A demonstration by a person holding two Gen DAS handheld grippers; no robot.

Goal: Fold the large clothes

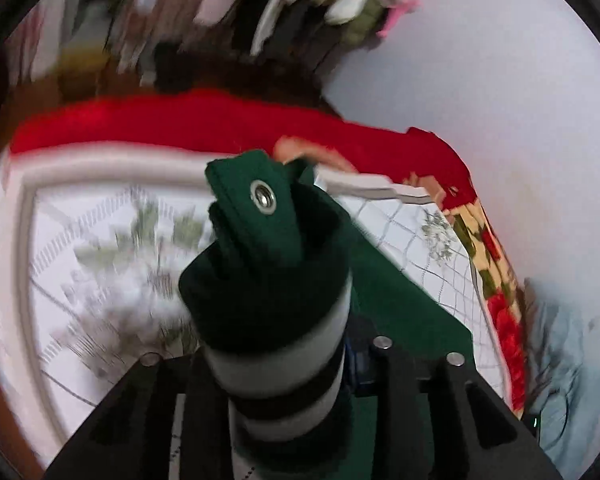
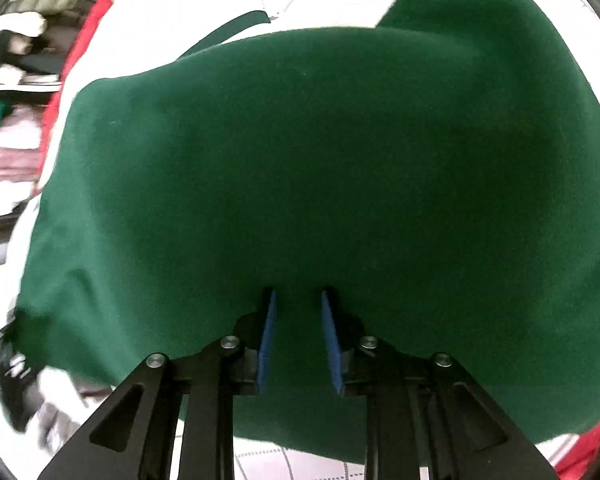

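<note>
L hand-held gripper [image 1: 272, 280] angled down, clamped on green garment [image 1: 260, 288], R hand-held gripper [image 2: 298, 336] likewise

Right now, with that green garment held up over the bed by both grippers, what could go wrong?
Three things, I'd guess. The left gripper has only the bunched striped cuff and snap tab between its fingers, so the bundle might slip out. The green garment drapes over the right gripper, hiding the bed beneath, so the fold could land crooked. A loose green strap trails on the white quilt and may get tucked in untidily.
</note>
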